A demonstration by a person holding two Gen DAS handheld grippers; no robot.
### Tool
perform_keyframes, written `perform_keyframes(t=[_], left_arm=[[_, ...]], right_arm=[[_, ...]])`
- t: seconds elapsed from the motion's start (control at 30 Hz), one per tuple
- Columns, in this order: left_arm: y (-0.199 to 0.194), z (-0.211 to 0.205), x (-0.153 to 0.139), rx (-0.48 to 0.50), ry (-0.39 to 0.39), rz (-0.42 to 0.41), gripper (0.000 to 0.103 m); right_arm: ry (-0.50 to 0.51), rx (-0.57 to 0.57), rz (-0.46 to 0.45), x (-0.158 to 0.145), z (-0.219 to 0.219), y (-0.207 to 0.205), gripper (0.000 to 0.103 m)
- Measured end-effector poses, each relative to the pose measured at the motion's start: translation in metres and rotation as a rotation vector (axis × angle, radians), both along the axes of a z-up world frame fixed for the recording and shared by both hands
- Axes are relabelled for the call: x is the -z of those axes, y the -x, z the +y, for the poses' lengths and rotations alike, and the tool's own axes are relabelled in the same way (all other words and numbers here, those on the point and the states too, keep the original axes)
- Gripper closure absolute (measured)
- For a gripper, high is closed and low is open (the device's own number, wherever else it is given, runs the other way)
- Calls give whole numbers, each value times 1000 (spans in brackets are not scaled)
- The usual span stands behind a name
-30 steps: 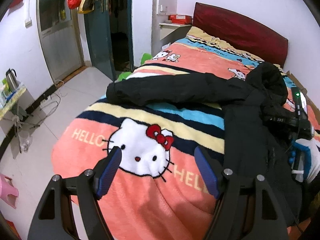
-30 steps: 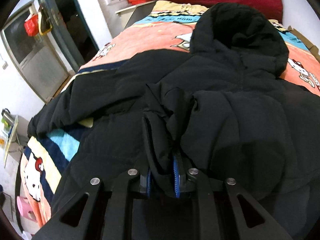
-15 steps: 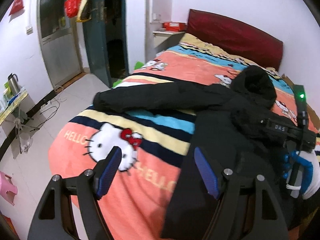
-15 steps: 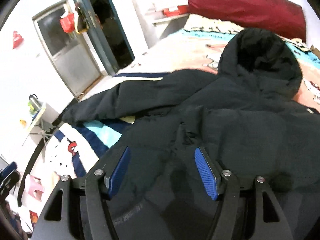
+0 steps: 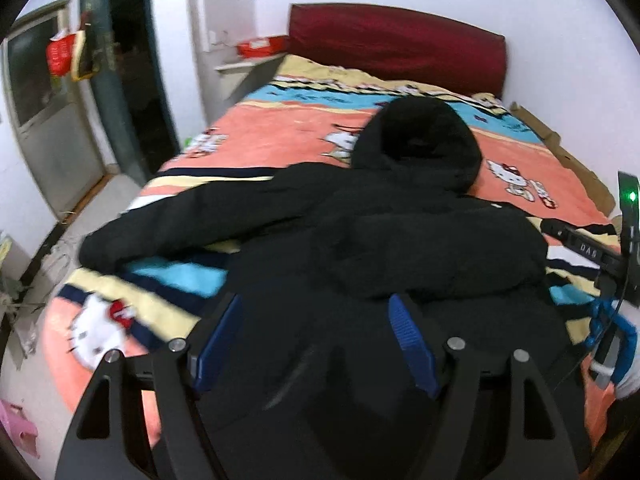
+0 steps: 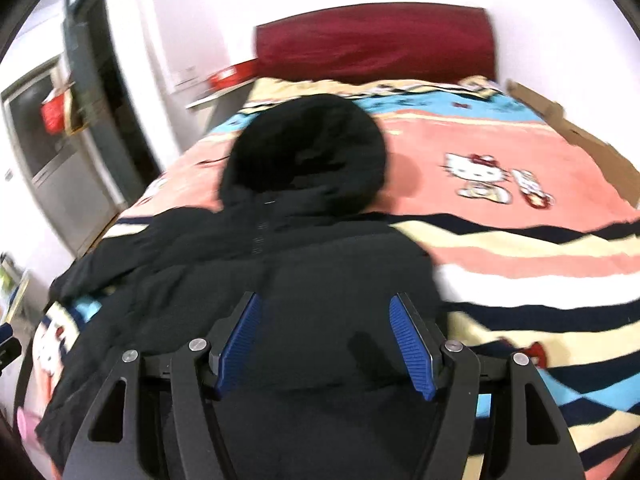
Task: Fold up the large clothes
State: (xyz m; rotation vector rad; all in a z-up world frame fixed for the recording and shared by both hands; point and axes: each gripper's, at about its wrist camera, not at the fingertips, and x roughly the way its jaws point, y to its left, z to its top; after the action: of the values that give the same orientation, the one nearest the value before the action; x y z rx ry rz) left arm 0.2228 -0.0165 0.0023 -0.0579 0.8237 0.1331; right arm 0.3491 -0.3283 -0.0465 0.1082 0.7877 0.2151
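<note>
Both grippers, left (image 5: 316, 340) and right (image 6: 326, 344), hover with jaws released over the coat (image 5: 360, 248), whose puffy folded sleeve (image 5: 432, 256) could spring open unpinned.

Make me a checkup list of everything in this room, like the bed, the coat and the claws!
Surface: bed under a striped cartoon-cat blanket.
Job's things: black hooded coat lies flat, hood toward the red headboard, one sleeve stretched out sideways.
Clutter: pink item on the floor; red box on a shelf.
Grippers: left claw open above the coat; right claw open, holding nothing.
Cables: wires on the floor by the wall.
Surroundings: dark doorway, red bag hanging.
</note>
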Motion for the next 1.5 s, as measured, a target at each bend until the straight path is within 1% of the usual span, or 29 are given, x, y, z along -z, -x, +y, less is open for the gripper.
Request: perform_keyframes(t=[0.07,0.13,0.23,0.33,0.4,0.5,0.6,0.63,0.73,0.8,0.83,0.9,0.97,1.03,1.07,1.13,1.23,1.3,1.33,1.37,1.4,1.47,1.5], left_arm=[[-28,-15,8,10,18,18,29],[-55,-29,21,12,18,35,29],[-91,-43,43,-3,6,60,29],[-121,-57,66,-12,-26,78,29],[-137,-60,81,-19,-35,99,29],[-153,-59,106,-46,-60,143,29],[-156,-51,130,-74,-59,196,28],[-154,-49,135,-77,-56,202,28],[-145,-45,137,-89,-53,207,28],[-137,-39,134,-106,-39,219,28],[-132,-36,129,-122,-45,220,28],[-121,-27,116,-168,-83,191,28],[-114,-24,100,-180,-112,142,28],[-116,-29,88,-155,-139,92,28],[-118,-33,85,-135,-141,81,28],[-128,-44,85,-91,-126,74,28],[-144,-61,98,-31,-105,97,28],[-151,-66,115,-8,-99,144,28],[-154,-64,125,-8,-110,173,28],[-156,-64,131,-13,-117,189,28],[-156,-56,137,-24,-98,206,28],[-154,-46,136,-49,-61,224,28],[-150,-43,134,-61,-67,234,28]], right_arm=[[3,25,7,10,-15,-13,37],[7,30,15,22,-20,-23,37],[9,9,34,44,-18,-37,37],[18,-22,64,69,-10,-45,37],[15,-38,83,85,-5,-50,36],[23,-56,112,98,1,-53,33],[22,-62,140,111,4,-55,29],[18,-66,142,114,4,-55,28],[21,-74,140,122,5,-53,27],[27,-70,140,124,5,-53,27],[30,-68,140,124,5,-53,27],[39,-53,147,122,3,-52,27],[71,8,140,110,-5,-47,30],[79,57,92,91,-12,-39,30],[78,55,63,81,-12,-34,30],[95,21,44,70,-5,-32,30],[90,-27,53,74,8,-34,29],[99,-46,84,87,14,-35,28],[117,-52,114,98,17,-35,27],[122,-50,127,103,17,-37,26],[110,-47,135,107,15,-37,23],[112,-22,155,107,12,-37,21],[130,-11,175,107,11,-36,21]])
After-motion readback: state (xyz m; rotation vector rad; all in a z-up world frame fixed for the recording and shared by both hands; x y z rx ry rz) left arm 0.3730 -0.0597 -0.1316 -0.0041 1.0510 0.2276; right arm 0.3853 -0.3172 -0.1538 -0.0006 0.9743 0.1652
